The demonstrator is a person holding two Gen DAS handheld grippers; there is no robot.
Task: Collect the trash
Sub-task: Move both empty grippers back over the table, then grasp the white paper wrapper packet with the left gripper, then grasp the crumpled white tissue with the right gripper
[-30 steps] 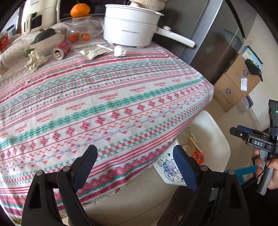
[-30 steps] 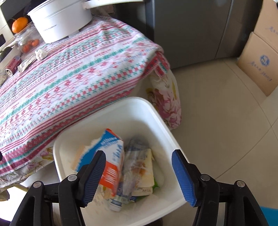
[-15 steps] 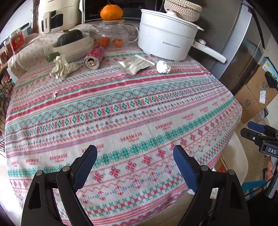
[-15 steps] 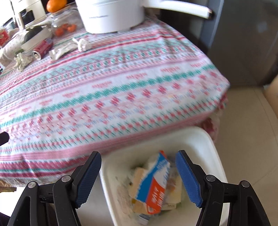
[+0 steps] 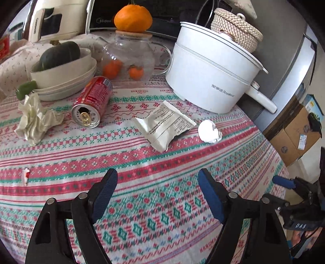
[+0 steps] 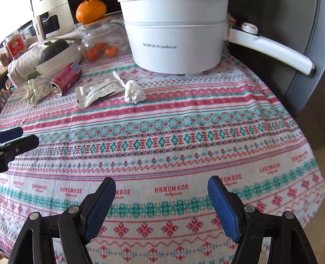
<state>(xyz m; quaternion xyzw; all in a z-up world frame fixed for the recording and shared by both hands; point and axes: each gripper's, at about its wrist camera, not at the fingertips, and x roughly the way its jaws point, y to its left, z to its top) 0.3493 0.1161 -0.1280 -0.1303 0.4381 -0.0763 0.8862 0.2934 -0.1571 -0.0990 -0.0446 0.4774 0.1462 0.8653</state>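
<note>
Both tongs, left tongs (image 5: 157, 187) and right tongs (image 6: 161, 195), hang released and empty above the desk (image 6: 182, 142). Four pieces remain uncollected: can (image 5: 92, 104), wrapper (image 5: 163, 124), white wad (image 5: 209, 132), crumpled tissue (image 5: 35, 118), possibly a scrap (image 5: 26, 176).

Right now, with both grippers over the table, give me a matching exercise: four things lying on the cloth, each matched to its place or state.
Things:
1. can
2. wrapper
3. white paper ball
4. orange

Places or states:
A. on the lid of the glass jar
B. on its side, open end toward the camera
C. flat between the can and the paper ball
D. in front of the white pot

Pairs: 1-B, 2-C, 3-D, 4-A
</note>
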